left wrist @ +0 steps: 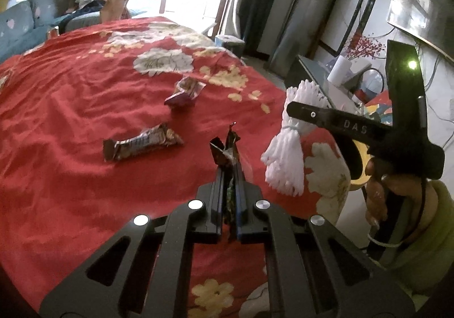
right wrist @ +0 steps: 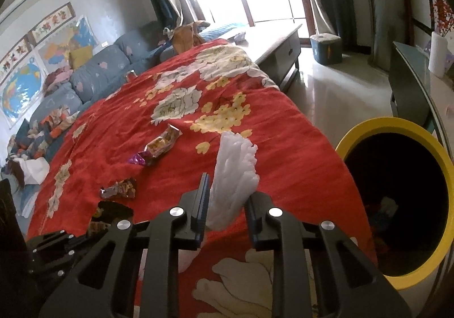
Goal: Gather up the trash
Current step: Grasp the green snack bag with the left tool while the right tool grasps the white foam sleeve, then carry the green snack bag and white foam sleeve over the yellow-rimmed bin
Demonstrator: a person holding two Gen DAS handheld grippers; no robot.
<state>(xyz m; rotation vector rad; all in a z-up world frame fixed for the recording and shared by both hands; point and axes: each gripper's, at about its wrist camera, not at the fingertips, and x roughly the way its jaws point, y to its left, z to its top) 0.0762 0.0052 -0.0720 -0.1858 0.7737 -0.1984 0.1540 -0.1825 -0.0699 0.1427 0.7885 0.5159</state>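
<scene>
My left gripper [left wrist: 228,162] is shut on a crumpled dark wrapper [left wrist: 225,147] just above the red flowered cover [left wrist: 71,91]. At the lower left of the right wrist view the left gripper [right wrist: 93,221] shows again with that wrapper [right wrist: 110,213]. My right gripper [right wrist: 229,190] is shut on a white bundle of thin sticks [right wrist: 234,167]. From the left wrist view the right gripper [left wrist: 295,113] holds this bundle [left wrist: 283,162] over the cover's right edge. A brown snack-bar wrapper [left wrist: 142,145] [right wrist: 119,189] and a purple-and-yellow wrapper [left wrist: 184,94] [right wrist: 159,147] lie on the cover.
A black bin with a yellow rim [right wrist: 397,125] stands on the floor to the right, some trash inside. A grey sofa [right wrist: 93,74] runs along the left, a low table [right wrist: 283,42] and a blue stool [right wrist: 326,48] stand beyond, and a glass table [right wrist: 408,82] stands far right.
</scene>
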